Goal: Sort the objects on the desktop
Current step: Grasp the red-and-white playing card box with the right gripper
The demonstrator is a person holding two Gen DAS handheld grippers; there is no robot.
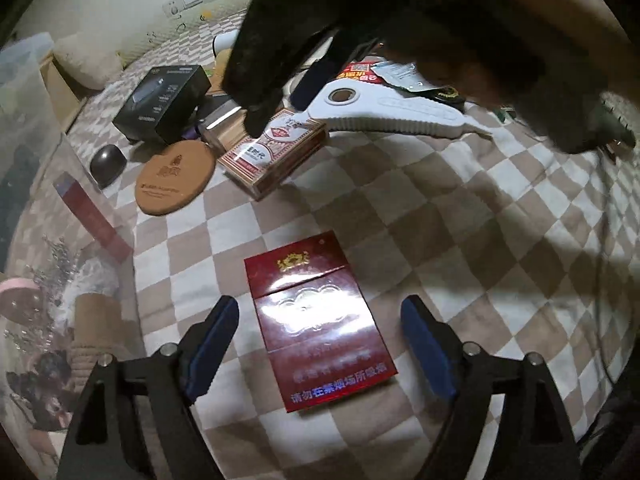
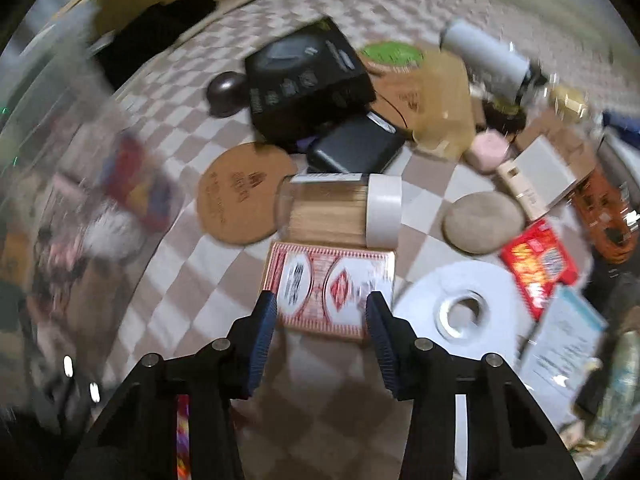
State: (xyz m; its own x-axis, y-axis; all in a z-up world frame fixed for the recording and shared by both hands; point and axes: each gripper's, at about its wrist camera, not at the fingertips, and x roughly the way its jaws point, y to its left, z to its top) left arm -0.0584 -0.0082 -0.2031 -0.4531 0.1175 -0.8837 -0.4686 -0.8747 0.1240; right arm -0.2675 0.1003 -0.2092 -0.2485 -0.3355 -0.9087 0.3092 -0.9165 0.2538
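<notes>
A dark red cigarette pack lies flat on the checkered cloth. My left gripper hangs over it, open, with a blue pad on each side and a gap to both. A red-and-white card box lies below my right gripper, whose blue pads stand at its two long edges. Blur hides whether they press on it. In the left wrist view one of the right gripper's black fingers meets the far edge of that card box.
A cork coaster, a clear jar of wooden sticks, a black carton and a white tape roll crowd the card box. A white plastic tool lies behind. A clear bin stands at the left. A person's arm crosses overhead.
</notes>
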